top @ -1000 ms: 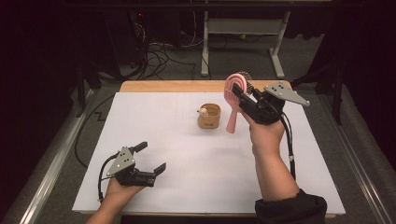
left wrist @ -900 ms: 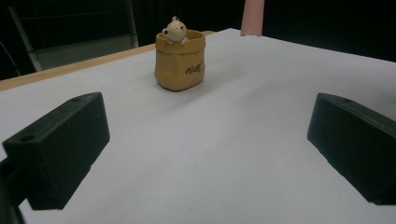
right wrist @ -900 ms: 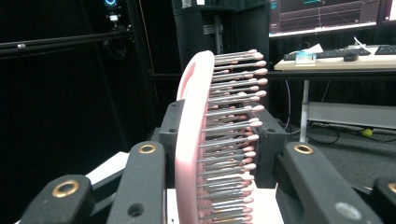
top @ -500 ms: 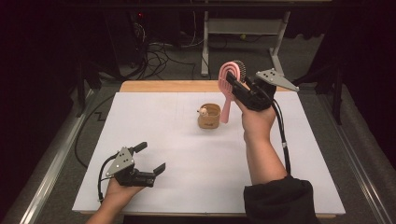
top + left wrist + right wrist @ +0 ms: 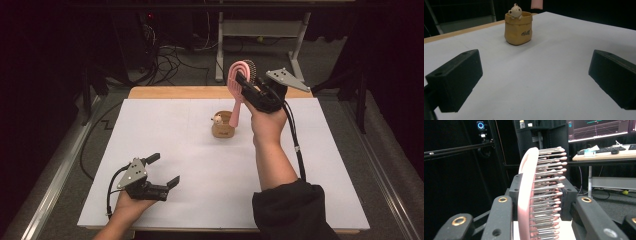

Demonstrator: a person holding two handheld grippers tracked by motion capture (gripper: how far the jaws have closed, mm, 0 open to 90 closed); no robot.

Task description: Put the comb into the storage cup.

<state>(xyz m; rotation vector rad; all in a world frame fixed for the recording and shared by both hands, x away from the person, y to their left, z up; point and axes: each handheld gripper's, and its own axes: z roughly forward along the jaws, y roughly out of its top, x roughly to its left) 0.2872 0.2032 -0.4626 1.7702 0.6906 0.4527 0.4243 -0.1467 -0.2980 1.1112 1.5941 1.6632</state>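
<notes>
High view — right tool (image 5: 248,86) clamped on pink hairbrush (image 5: 238,75)

I can see dark cursive lettering on the front of the small tan pot (image 5: 518,29) on the tabletop (image 5: 549,82), but I cannot make out the word. Nothing else I see carries readable text.

Light falls from above onto the white table (image 5: 165,150), which shows bright and even, while the surroundings sink into near black. Shadows under the cup (image 5: 518,28) are soft and faint. The high view is slightly soft. In the left gripper view the near jaws blur; in the right gripper view the brush (image 5: 541,195) is sharp and the monitors glow.
</notes>
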